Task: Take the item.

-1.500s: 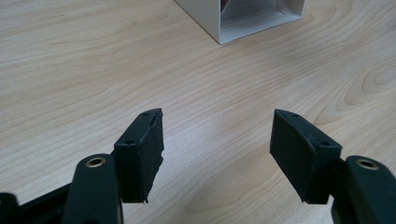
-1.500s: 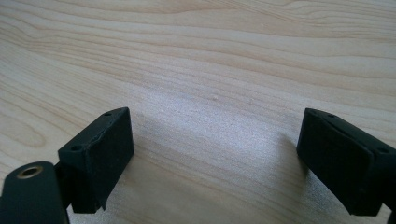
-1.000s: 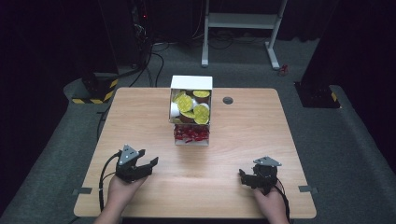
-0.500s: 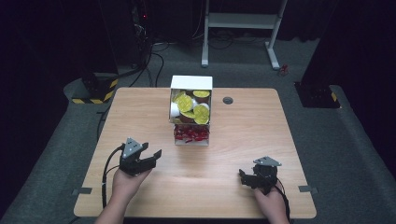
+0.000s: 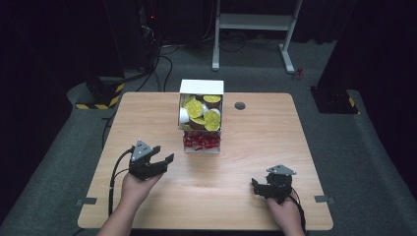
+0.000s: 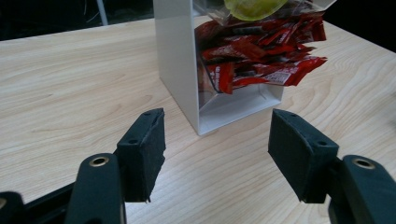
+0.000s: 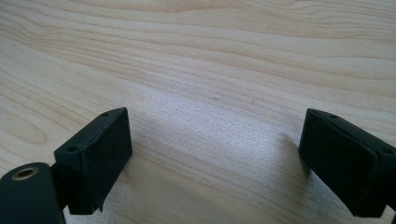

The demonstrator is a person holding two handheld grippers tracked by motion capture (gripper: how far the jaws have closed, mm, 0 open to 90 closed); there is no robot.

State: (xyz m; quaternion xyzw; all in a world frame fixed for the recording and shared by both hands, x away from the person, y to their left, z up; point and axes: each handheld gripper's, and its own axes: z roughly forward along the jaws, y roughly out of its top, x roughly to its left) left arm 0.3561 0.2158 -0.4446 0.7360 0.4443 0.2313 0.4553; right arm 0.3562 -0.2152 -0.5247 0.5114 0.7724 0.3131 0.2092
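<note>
Two claws were mine, and the left claw [image 5: 163, 161] was plainly the nearer to the white dispenser box [image 5: 201, 118] standing upright at the middle of the counter [image 5: 255, 137]. Its jaws gaped wide with nothing between them, and the box's open lower bin of red sachets [image 6: 261, 56] lay straight ahead and a little to that claw's right, near but apart. I judged a short forward reach would meet it. The right claw [image 5: 259, 186] rested low on the counter, open and empty, well apart from the box.

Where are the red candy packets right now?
In the high view, the red packets sit in the bottom of the white box mid-table, under the yellow-lidded cups, just ahead of the left tongs.
</note>
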